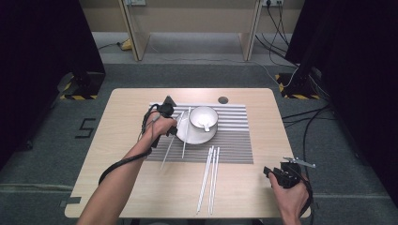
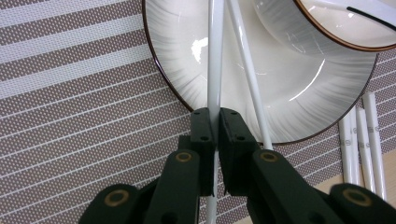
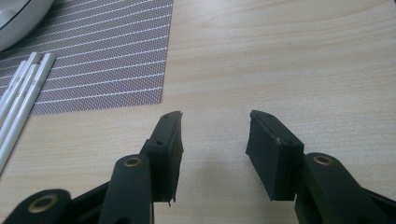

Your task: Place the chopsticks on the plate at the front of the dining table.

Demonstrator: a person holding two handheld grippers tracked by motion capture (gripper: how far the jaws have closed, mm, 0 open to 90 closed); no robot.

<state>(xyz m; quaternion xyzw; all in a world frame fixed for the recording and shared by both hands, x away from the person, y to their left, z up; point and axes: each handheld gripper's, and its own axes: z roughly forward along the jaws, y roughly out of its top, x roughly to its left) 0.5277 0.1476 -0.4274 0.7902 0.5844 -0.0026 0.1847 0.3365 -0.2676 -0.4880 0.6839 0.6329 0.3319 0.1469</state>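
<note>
Broadly, the risks run from the pale wooden tabletop down to the slim white chopstick in the left gripper. On the tabletop lies a grey-and-white striped woven placemat, and near its middle sits a round white ceramic plate with a dark rim, carrying a white ceramic bowl with a spoon in it. A sideways swing of the held stick could knock the bowl or drag the plate across the mat, since the stick lies over the plate's rim. A second white chopstick lies just beside it on the plate; lifting one could roll or flick the other off. The grip is near one part of a long, smooth rod, so the stick may pivot or slip out if tilted.

The left gripper's fingers are pressed almost together, pinching that chopstick between their pads, above the plate's near rim. The right gripper hovers low over bare wood at the tabletop's near right corner, its fingers spread apart and holding nothing; a cluster of white chopsticks lies off to its side, half on the mat.
</note>
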